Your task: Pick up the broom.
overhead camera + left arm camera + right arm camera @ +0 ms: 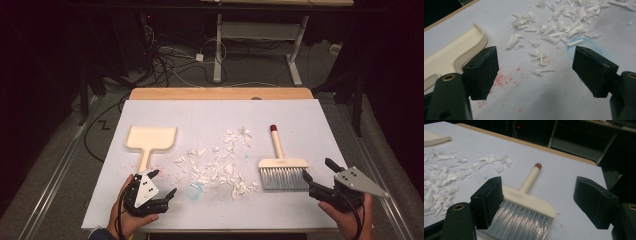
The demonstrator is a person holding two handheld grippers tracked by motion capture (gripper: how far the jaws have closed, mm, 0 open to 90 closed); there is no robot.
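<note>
Paper scraps lay unswept mid-table between dustpan and brush (both untouched), while you held your left gripper and right gripper wide open and empty, so, by my reckoning, everything remained to do.

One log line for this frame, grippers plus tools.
left gripper: open, near dustpan handle | right gripper: open, at brush | paper scraps: scattered, unswept

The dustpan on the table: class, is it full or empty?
Empty. The dustpan shows a bare cream inside, and the paper scraps lie loose on the table beside it.
</note>
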